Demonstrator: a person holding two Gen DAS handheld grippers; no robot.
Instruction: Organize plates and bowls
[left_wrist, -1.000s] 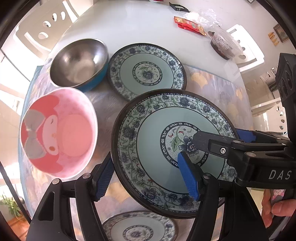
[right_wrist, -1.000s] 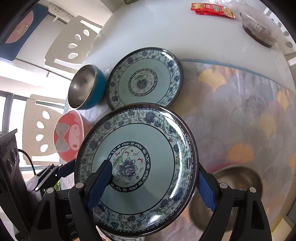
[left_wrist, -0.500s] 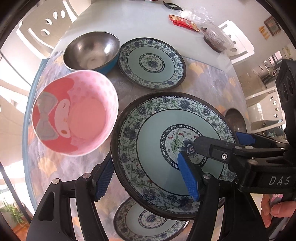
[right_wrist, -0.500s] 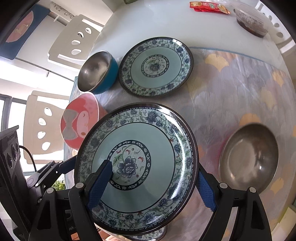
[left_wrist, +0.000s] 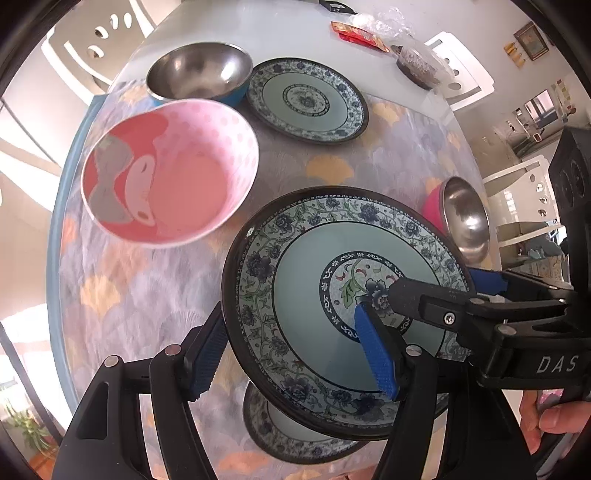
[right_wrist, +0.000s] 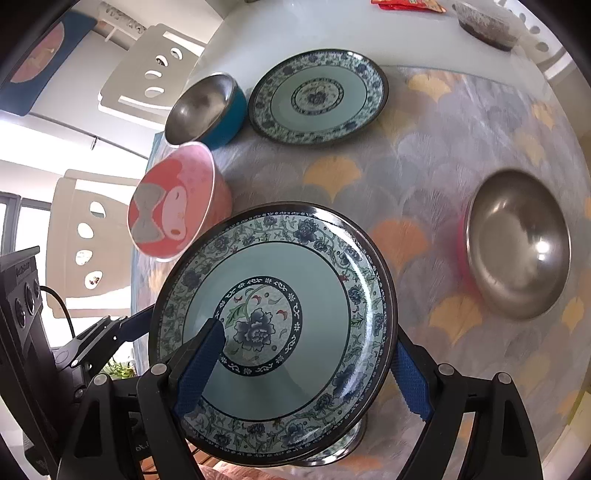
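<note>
Two grippers, left gripper (left_wrist: 295, 350) and right gripper (right_wrist: 303, 369), each clamped opposite rims of one floral plate (right_wrist: 273, 332), lower centre, above another plate (left_wrist: 295, 439)

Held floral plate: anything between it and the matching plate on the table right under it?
Nothing visible. The held blue-green floral plate hangs directly over the matching floral plate on the tablecloth; the pink cartoon bowl sits off to the side.
</note>
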